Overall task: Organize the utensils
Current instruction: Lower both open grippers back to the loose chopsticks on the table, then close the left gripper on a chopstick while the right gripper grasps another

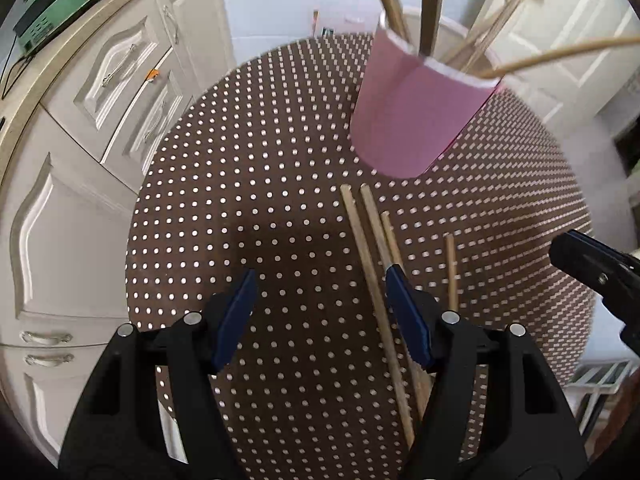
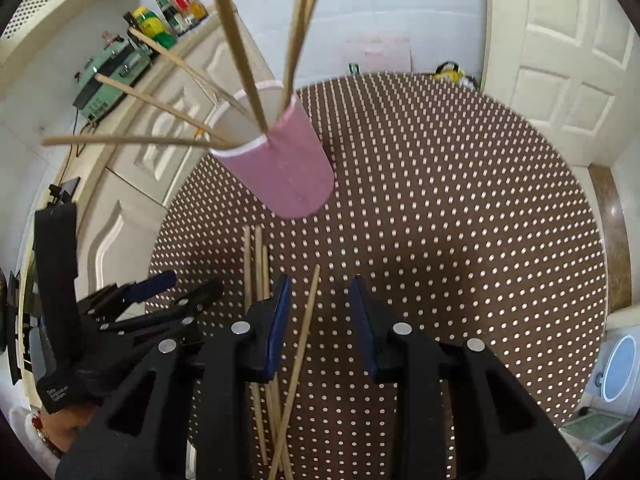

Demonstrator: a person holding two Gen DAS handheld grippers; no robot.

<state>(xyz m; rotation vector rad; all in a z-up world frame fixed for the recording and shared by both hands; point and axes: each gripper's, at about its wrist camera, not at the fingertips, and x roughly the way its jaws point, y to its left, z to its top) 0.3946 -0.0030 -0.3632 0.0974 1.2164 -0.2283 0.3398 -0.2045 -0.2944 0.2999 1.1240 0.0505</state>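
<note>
**Passing room around the cup and sticks**

A pink cup (image 2: 288, 168) is standing on the dotted counter (image 2: 460, 200), with sticks (image 2: 236, 40) fanning out of it and blocking the air above and to its left. Loose chopsticks (image 1: 372, 280) are lying just in front of the cup, crowding the near-left stretch. The left claw (image 2: 156, 292) is occupying that side too. Right of the cup, bare counter is lying open to the edge.
</note>
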